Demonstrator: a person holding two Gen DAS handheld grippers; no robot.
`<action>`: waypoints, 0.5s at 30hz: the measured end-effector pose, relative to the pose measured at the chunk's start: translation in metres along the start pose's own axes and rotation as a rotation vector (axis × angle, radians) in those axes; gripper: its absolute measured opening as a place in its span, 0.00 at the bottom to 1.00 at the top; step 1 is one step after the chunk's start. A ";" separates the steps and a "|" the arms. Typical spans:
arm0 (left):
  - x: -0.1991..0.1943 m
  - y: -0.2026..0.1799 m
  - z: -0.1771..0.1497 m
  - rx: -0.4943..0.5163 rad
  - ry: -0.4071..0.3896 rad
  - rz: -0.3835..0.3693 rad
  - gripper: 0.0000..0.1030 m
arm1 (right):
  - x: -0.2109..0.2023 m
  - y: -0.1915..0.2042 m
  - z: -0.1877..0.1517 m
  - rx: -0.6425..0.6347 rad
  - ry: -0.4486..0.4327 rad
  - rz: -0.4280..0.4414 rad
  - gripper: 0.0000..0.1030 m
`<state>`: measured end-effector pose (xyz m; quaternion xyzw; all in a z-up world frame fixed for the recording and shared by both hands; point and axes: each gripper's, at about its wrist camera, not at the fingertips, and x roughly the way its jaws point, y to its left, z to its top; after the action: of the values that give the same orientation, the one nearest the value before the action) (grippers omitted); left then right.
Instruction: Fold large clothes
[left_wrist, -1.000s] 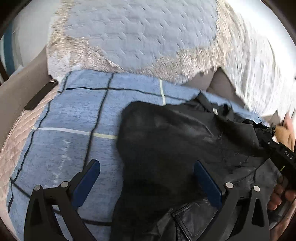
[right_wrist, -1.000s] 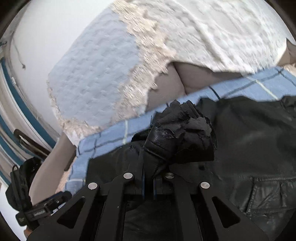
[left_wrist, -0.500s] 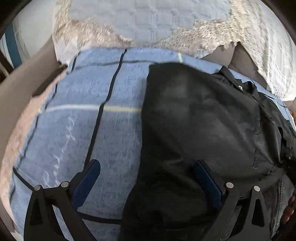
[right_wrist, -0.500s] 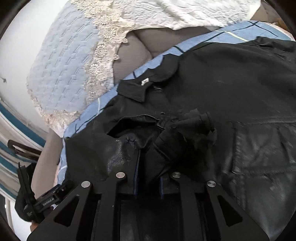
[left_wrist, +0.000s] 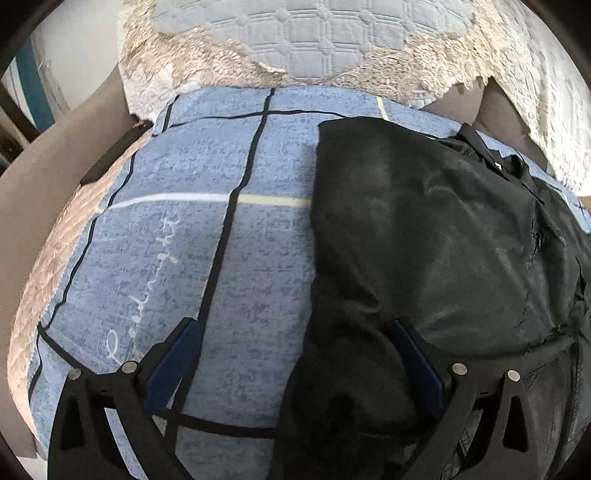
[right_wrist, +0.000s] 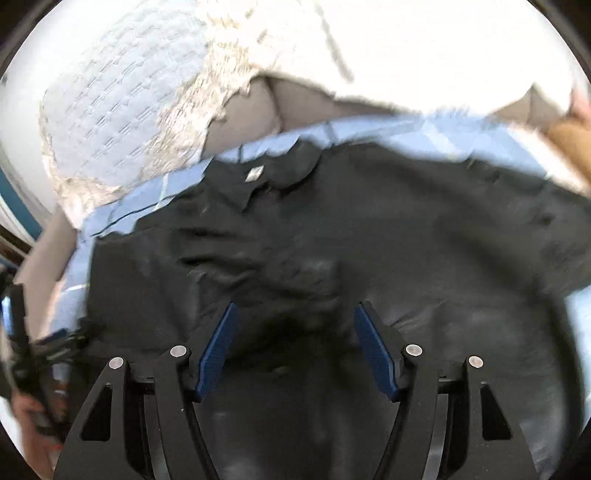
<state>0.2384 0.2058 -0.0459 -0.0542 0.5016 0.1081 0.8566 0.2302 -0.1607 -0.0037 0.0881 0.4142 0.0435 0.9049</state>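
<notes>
A black leather jacket (left_wrist: 436, 240) lies on a blue checked sheet (left_wrist: 207, 251), its lining side up and its left edge folded over. My left gripper (left_wrist: 295, 354) is open, low over the jacket's left edge, one finger above the sheet and one above the jacket. In the right wrist view the jacket (right_wrist: 369, 229) spreads across the sheet (right_wrist: 436, 133), collar (right_wrist: 258, 181) at the far side. My right gripper (right_wrist: 293, 332) is open and empty just above the jacket's middle. This view is blurred by motion.
A pale quilted cover with lace trim (left_wrist: 317, 40) lies beyond the sheet, over brown cushions (left_wrist: 40, 177). The left gripper and the hand holding it show at the left edge of the right wrist view (right_wrist: 29, 350). A forearm (right_wrist: 572, 144) is at the right edge.
My right gripper has opened and let go of the bunched jacket piece, which now lies flat on the jacket. My left gripper has moved in lower over the jacket's left edge.
</notes>
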 end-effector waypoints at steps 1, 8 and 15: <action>0.000 0.002 -0.001 -0.004 0.004 0.002 1.00 | -0.001 0.000 0.004 -0.006 -0.015 -0.004 0.65; -0.026 0.010 0.006 -0.029 -0.044 -0.049 1.00 | 0.034 0.028 0.019 -0.133 0.038 0.029 0.65; -0.067 -0.001 0.032 -0.069 -0.185 -0.222 1.00 | 0.054 0.050 0.015 -0.194 0.047 0.074 0.57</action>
<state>0.2344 0.2028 0.0280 -0.1284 0.4075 0.0346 0.9035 0.2764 -0.1054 -0.0247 0.0143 0.4258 0.1190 0.8968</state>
